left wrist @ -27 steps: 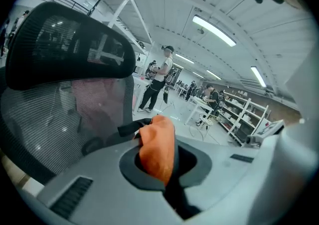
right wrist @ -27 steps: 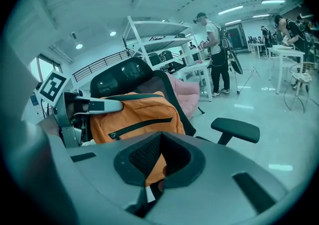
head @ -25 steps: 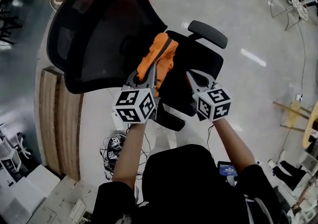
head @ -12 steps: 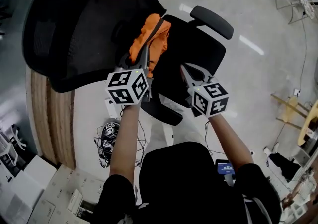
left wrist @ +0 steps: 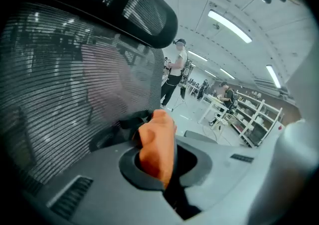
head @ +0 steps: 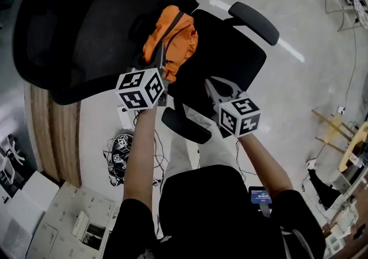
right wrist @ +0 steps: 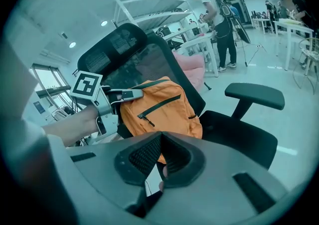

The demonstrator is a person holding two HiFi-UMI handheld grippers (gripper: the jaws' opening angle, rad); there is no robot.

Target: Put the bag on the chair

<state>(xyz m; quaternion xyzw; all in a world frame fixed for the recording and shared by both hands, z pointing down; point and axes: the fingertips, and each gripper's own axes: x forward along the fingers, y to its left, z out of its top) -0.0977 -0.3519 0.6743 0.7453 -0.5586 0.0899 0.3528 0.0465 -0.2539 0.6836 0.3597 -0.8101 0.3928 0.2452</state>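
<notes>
Left gripper (head: 161, 54) clamped on orange bag (head: 174, 38) over chair seat (head: 233, 60); right gripper (head: 209, 83) closed, empty, at bag's 5 o'clock.

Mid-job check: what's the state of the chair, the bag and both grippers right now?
chair: upright.
orange bag: upright against the backrest, over the seat, front zip closed; whether its base rests on the seat is hidden.
left gripper: shut on the orange bag's top.
right gripper: shut, empty, clear of the bag.
</notes>
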